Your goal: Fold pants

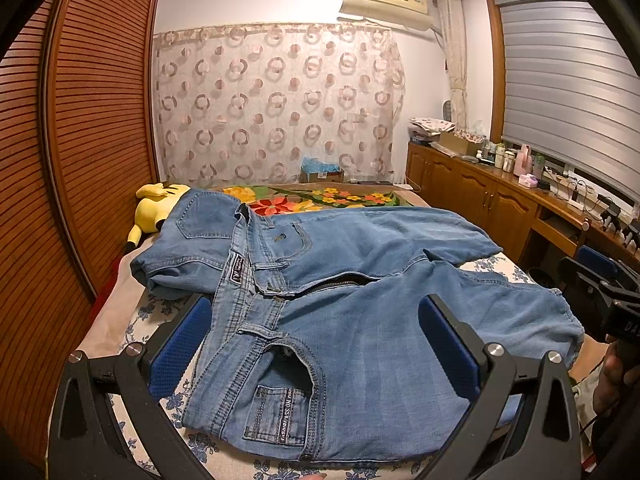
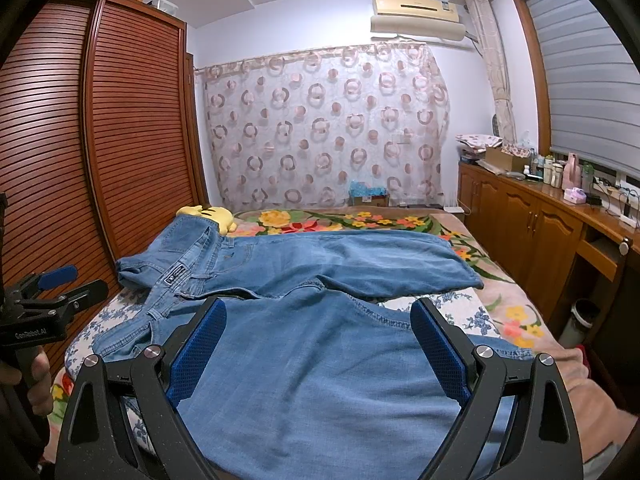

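Your left gripper (image 1: 316, 344) and right gripper (image 2: 318, 346) hover wide apart over the jeans (image 1: 360, 320), nothing between pads. Wardrobe (image 1: 80, 140) crowds the bed's (image 2: 472, 312) left edge, cabinets (image 2: 540, 232) the right. Plush (image 1: 154, 204) blocks the far-left corner.

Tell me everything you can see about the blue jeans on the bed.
The jeans are light blue, faded denim with darker stitching, belt loops and an open zipper. They lie flat on the bed, waistband to the left, both legs running right, the far one overlapping the yellow plush toy. Both open claws hover over the near leg.
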The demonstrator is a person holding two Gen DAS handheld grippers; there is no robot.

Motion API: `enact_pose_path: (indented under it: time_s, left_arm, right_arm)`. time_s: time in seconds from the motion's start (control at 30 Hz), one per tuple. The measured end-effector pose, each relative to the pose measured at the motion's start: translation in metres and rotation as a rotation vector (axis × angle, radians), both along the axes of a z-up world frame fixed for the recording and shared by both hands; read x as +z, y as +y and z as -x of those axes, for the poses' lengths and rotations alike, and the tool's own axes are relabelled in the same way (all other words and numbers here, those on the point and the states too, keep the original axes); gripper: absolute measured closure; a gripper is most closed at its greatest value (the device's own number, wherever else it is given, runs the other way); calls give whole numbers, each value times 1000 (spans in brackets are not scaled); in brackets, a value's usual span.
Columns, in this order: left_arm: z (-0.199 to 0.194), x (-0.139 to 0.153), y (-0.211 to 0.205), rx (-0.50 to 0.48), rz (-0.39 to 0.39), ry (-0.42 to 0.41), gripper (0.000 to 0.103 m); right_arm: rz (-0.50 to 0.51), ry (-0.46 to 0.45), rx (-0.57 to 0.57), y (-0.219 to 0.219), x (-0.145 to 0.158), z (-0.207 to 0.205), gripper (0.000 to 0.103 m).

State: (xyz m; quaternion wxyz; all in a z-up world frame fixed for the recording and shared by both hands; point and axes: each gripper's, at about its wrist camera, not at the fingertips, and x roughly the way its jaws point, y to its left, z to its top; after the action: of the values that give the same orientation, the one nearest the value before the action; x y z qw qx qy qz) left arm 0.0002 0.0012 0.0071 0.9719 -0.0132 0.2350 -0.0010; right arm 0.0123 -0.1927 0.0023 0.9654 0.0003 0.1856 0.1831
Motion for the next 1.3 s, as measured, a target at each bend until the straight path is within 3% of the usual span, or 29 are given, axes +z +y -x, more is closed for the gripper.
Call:
enact_pose_path:
  time_s: [1.3]
  left_arm:
    - [6,8,-5,1,-1,-10,0]
  right_arm:
    - [0,-4,4,2,0,1,9]
